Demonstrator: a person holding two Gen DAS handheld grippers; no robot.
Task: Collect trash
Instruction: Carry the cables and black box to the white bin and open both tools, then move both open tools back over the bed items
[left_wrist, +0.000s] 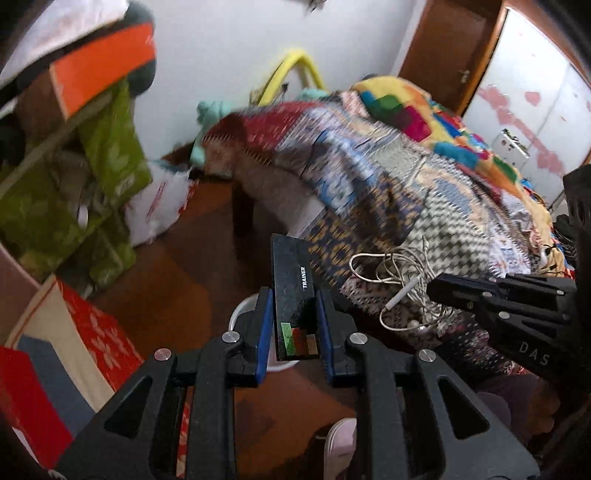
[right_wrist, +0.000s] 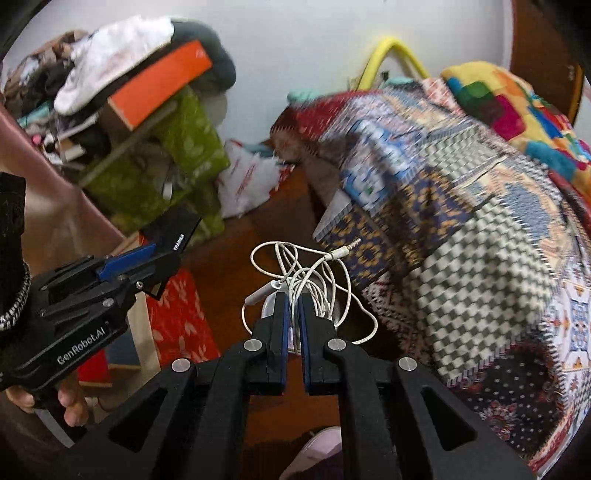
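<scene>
Left gripper (left_wrist: 294, 325): fingers are clamping a flat black box (left_wrist: 293, 295) printed "TRAINER", held upright between the blue pads, its top end sticking well out past the fingertips. Directly below the fingers, a white round container (left_wrist: 242, 314) is showing on the wooden floor (left_wrist: 177, 288), partly hidden by the box; likely the bin, though too little shows to be sure.

Right gripper (right_wrist: 292, 306): fingers are closed tight on a tangle of white earphone cable (right_wrist: 306, 273), loops and the jack plug spilling out above and to both sides of the fingertips. The same white rim is peeking out just behind these fingers.

Step in hand, as I judge it: both pieces of trash are picked up and being carried down toward the container between the two grippers. Next move calls for lining each load over the opening and parting the fingers, probably one at a time, as the two grippers are crowding the same spot. The cable loops may snag on a finger when let go.

Room: left of the fingers, a red patterned box (left_wrist: 99, 332) and green bags (left_wrist: 110, 147) are hemming in the floor. Right of the fingers, the bed (right_wrist: 480, 258) edge with its patterned blanket is standing close. Open floor is a narrow strip between them.
</scene>
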